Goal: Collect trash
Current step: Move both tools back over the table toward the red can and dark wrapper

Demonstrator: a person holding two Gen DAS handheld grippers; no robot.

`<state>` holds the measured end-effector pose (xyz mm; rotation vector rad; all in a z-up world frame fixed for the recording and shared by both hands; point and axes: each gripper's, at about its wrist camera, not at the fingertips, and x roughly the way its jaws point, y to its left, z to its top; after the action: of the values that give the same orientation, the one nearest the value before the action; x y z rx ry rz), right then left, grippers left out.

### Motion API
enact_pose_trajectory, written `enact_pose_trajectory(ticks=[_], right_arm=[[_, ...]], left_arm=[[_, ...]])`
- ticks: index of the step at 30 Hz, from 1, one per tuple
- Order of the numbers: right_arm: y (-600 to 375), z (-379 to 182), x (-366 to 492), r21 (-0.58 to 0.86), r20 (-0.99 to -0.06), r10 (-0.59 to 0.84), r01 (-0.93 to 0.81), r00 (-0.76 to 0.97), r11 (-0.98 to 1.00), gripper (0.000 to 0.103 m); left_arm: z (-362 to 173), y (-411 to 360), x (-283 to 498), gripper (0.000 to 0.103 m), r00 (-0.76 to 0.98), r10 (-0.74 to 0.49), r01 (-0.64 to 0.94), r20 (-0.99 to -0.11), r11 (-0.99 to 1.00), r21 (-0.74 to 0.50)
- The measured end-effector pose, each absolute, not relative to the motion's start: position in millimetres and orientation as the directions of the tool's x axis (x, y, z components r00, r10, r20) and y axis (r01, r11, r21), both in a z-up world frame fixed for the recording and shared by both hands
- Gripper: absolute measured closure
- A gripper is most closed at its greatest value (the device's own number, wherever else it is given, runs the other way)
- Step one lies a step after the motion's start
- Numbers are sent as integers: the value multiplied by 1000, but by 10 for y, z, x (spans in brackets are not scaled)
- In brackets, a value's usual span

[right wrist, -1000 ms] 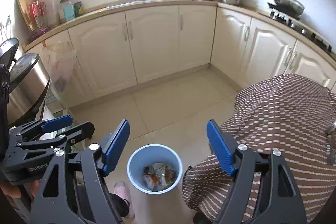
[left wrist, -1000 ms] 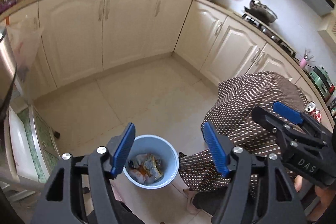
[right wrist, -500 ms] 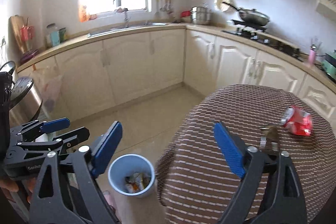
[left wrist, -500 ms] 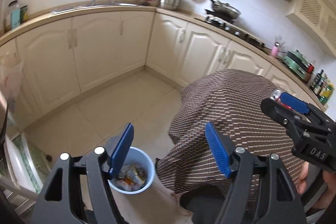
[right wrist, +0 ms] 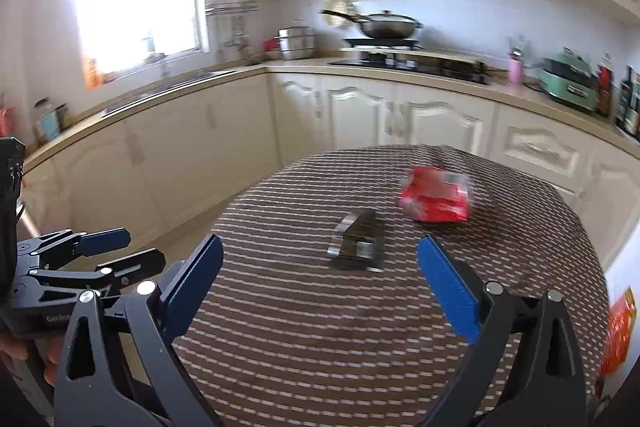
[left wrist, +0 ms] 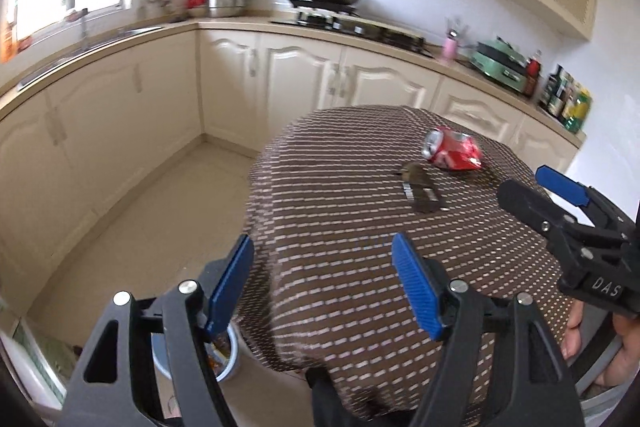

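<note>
Both cameras ride on the hand-held tools and look forward and somewhat downward along their own blue-padded fingers. The left wrist view sits above the near edge of the round table (left wrist: 340, 211), facing the stove counter (left wrist: 360, 39), with the floor and the blue bin (left wrist: 230, 359) low at its left. The right wrist view looks from slightly further right, more level, closer over the tablecloth. Both share the crushed red can (left wrist: 452, 149), the dark wrapper (left wrist: 420, 189), the wok (right wrist: 384, 23) and the cabinets. Each view catches the other tool at its edge.
</note>
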<state>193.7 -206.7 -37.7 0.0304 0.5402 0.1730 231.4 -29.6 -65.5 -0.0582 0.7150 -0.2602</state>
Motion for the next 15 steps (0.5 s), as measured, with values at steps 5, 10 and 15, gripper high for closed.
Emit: enact_pose_trajectory(ticks=[5,10,15], right_arm=[[-2531,-492,1970,90,-532,108,-71,840,993,8],[-2883,-602,1988,117,-548,67,-3,834,993,8],[-3051,-700,2048,119,-574,39,36,818,992,7]], left_arm=[[-735,-721,2494,33,682,-316,273,-660,947,-172],[-866,-1037,2701,33,641,-351,316,-682,931,-183],[-981,-1327,2849,33,611,-370,353,-700,919,-177]])
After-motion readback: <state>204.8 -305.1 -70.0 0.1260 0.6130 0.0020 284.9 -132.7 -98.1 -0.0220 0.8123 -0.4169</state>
